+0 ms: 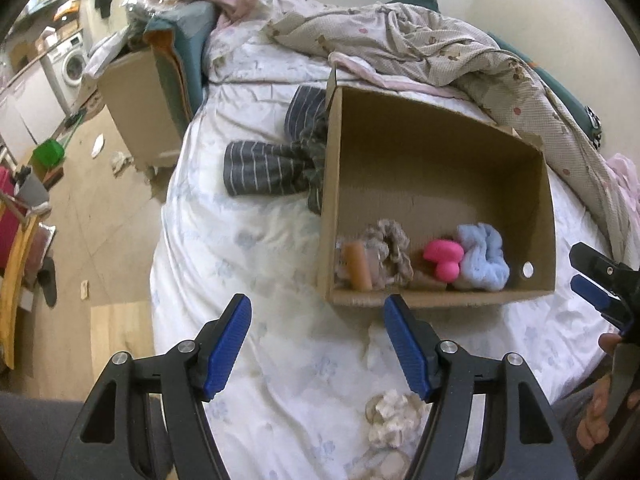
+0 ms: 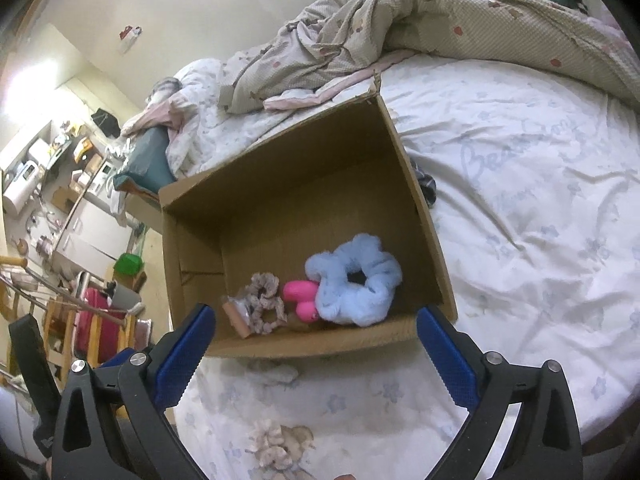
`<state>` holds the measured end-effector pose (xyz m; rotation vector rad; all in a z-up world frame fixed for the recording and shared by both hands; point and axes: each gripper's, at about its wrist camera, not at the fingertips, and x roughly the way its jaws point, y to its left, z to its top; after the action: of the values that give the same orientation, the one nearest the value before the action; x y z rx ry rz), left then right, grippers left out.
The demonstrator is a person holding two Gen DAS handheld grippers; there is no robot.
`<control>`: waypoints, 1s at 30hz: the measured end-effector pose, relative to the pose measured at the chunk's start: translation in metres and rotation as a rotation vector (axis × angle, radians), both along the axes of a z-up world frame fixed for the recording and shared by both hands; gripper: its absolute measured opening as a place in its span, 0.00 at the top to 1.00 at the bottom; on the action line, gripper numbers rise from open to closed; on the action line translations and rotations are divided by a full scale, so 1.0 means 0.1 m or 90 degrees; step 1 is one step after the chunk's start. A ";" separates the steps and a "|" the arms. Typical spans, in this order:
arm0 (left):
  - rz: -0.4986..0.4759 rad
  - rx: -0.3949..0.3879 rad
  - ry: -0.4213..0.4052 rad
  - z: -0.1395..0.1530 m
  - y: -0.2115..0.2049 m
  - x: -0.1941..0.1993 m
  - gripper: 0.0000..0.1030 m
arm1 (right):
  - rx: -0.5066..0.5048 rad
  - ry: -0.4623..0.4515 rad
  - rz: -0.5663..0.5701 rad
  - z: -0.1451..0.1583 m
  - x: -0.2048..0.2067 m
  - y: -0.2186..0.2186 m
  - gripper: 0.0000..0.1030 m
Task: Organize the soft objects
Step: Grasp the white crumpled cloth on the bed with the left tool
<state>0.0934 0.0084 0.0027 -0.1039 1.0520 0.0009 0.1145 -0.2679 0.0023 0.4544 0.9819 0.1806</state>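
Note:
An open cardboard box [image 1: 400, 136] [image 2: 280, 184] stands on the bed. Inside lie a fluffy blue scrunchie [image 1: 482, 258] [image 2: 354, 278], a pink soft toy [image 1: 442, 258] [image 2: 302, 298], a patterned beige scrunchie [image 1: 390, 252] [image 2: 266, 300] and a tan oblong piece [image 1: 358, 266] [image 2: 236, 314]. A cream scrunchie [image 1: 394, 418] [image 2: 276, 444] lies on the sheet in front of the box. My left gripper [image 1: 318, 344] is open and empty above the sheet, left of it. My right gripper [image 2: 314, 354] is open and empty over the box's near wall; it also shows in the left wrist view [image 1: 600, 280].
A striped grey garment [image 1: 272, 160] lies left of the box. A crumpled quilt [image 1: 440, 44] [image 2: 420, 12] is heaped behind it. The bed's left edge drops to a wooden floor [image 1: 80, 220] with a cardboard box, clutter and a washing machine [image 1: 70, 64].

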 end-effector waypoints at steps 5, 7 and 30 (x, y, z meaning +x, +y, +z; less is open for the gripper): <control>-0.026 -0.015 0.041 -0.15 -0.14 -0.19 0.36 | -0.015 0.015 0.017 -0.05 -0.14 0.08 0.00; -0.030 -0.030 0.053 -0.21 -0.20 -0.25 0.36 | -0.022 0.022 0.024 -0.07 -0.19 0.12 0.00; -0.098 -0.031 0.227 -1.16 -0.81 -0.41 0.56 | -0.063 0.189 -0.026 -0.62 -0.39 0.02 0.00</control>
<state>0.0521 -0.0721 -0.1132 -0.0682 1.4139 -0.1506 0.0759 -0.2658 -0.0601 0.4166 1.2648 0.0277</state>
